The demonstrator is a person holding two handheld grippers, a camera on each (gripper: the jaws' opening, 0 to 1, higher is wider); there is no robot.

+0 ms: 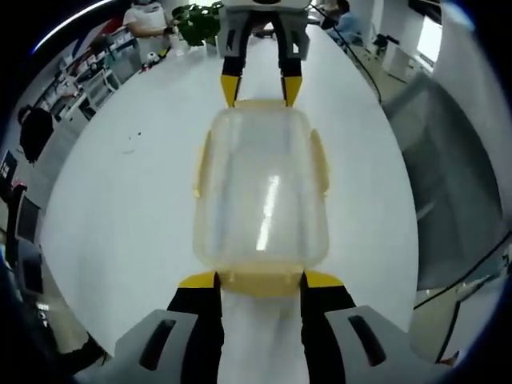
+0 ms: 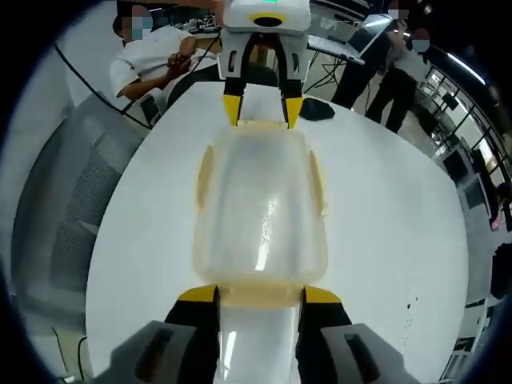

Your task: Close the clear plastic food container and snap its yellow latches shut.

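Container (image 1: 262, 188) sits flat on the white bench (image 1: 120, 208), lid on, clear plastic w/ yellow latches, lying lengthwise between your two grippers.

Left gripper view: your left gripper (image 1: 260, 282) is at the near short end. Jaws are set wide, approx the width of the end latch (image 1: 260, 282), yellow tips just beside the latch on either side. Can't tell if tips actually touch it; nothing is pinched between them. Your right gripper (image 1: 261, 90) comes in from the far end, tips pointing down at the far end latch, jaws apart about the same amount, tips right at the container's far edge. Side latches (image 1: 202, 164) lie along both long sides; can't tell if snapped.

Right gripper view: same setup mirrored. Your right gripper (image 2: 260, 294) brackets the near end latch (image 2: 260, 294) w/ jaws wide, tips just beside it, no clear grip. Your left gripper (image 2: 261, 110) is at the far end, tips at the container (image 2: 260, 204) rim. Bench (image 2: 384, 216) is bare around the container apart from a dark object near the far edge. People sit and stand beyond the bench; a grey chair back is just beside it.
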